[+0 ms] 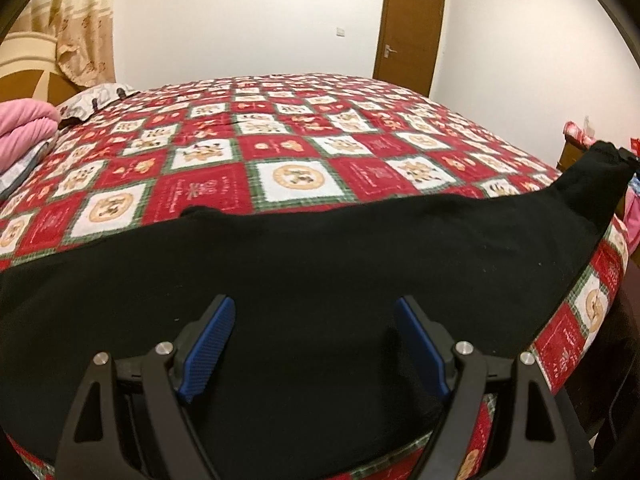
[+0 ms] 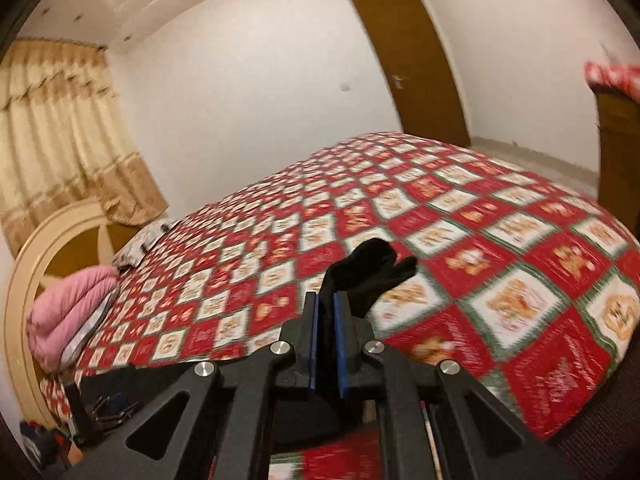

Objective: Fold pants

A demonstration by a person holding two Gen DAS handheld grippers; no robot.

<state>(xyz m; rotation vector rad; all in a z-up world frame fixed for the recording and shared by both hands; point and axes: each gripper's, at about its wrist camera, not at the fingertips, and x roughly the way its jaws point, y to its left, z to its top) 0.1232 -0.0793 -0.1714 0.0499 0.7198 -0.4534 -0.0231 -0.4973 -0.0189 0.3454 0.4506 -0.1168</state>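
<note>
Black pants (image 1: 320, 248) lie stretched along the near edge of a bed with a red, white and green patchwork quilt (image 1: 296, 136). My left gripper (image 1: 314, 304) hovers just over the middle of the pants, its blue pads wide apart with nothing between them. At the far right the pants' end (image 1: 600, 164) is lifted off the bed. In the right wrist view my right gripper (image 2: 326, 300) is shut on that end, and a bunch of black cloth (image 2: 372, 264) sticks out past the pads above the quilt (image 2: 440, 208).
A folded pink blanket (image 1: 24, 128) and a pillow lie at the head of the bed on the left, by a curved headboard (image 2: 24, 272). A brown door (image 1: 408, 28) is in the far wall. A wooden cabinet (image 2: 616, 152) stands to the right of the bed.
</note>
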